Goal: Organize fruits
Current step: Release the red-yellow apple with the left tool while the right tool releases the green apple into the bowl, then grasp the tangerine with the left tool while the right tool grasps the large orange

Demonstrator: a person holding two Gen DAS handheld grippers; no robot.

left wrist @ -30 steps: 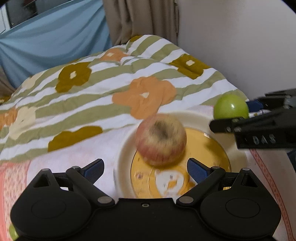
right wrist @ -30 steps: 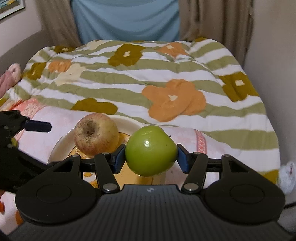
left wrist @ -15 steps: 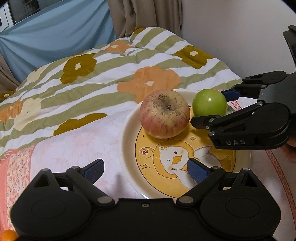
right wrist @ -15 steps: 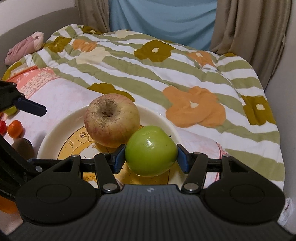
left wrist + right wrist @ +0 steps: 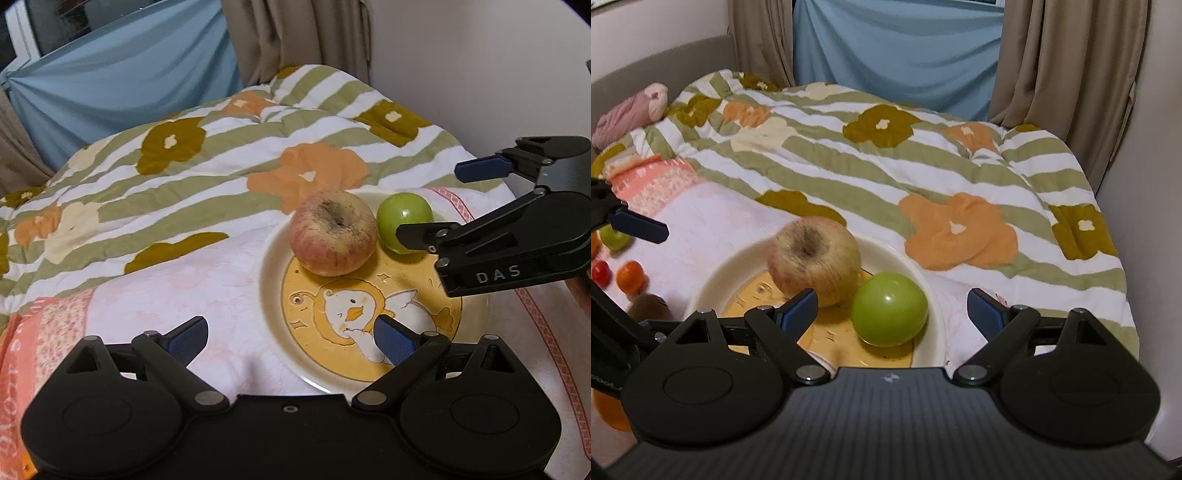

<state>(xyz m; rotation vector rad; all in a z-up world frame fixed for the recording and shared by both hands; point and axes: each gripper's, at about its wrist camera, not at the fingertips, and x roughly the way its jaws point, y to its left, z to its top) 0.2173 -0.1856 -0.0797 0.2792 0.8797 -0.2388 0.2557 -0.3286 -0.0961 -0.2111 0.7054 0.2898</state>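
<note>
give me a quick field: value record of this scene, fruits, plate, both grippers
plate: cream rim, yellow cartoon centre, on the bed cloth
red apple: on the plate, far side
green apple: on the plate beside the red apple, free of both pads
right gripper: open, pads either side of the green apple
left gripper: open, empty, over the plate's near edge
loose fruits: small ones on the cloth, left of the plate

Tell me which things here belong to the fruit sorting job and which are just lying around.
Part of the job: red apple, green apple, plate, small loose fruits, left gripper, right gripper.

Just lying about: floral quilt, pink plush toy, curtains.
</note>
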